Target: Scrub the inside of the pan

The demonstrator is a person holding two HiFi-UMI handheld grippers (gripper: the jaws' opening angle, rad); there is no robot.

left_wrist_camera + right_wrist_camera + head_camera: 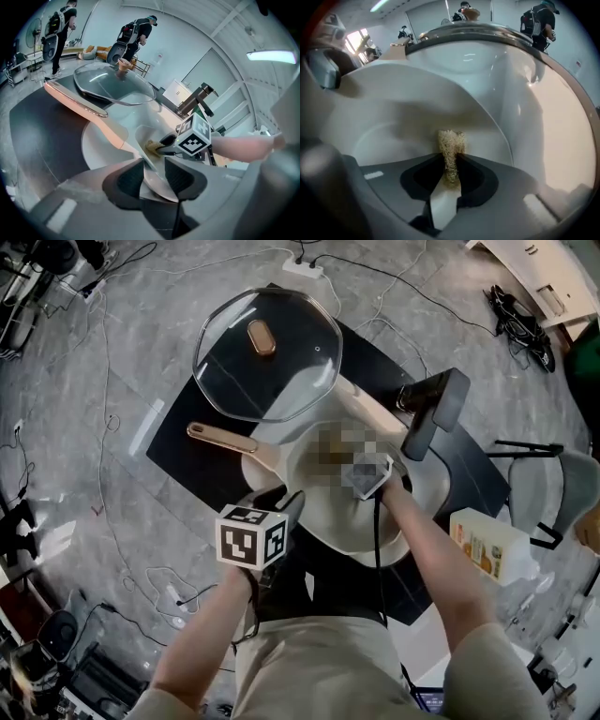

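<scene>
A white pan (323, 521) with a beige handle (220, 437) sits on a dark tabletop (183, 442). My left gripper (281, 512) is at the pan's near rim. In the left gripper view the pan's rim (152, 180) runs between the jaws of the left gripper (154, 174), which are shut on it. My right gripper (370, 474) reaches down inside the pan. In the right gripper view the right gripper (451, 168) is shut on a tan fibrous scrubber (451, 143), whose tip rests against the pan's white inner wall (487, 79). The scrubber (152, 146) also shows in the left gripper view.
A glass lid (267, 357) with a brown knob lies behind the pan, its edge over the pan's far side. A dark bent-necked object (436, 409) stands at the right, and a yellow-and-white carton (487, 545) lies nearer. Cables cover the floor. People (138, 35) stand far off.
</scene>
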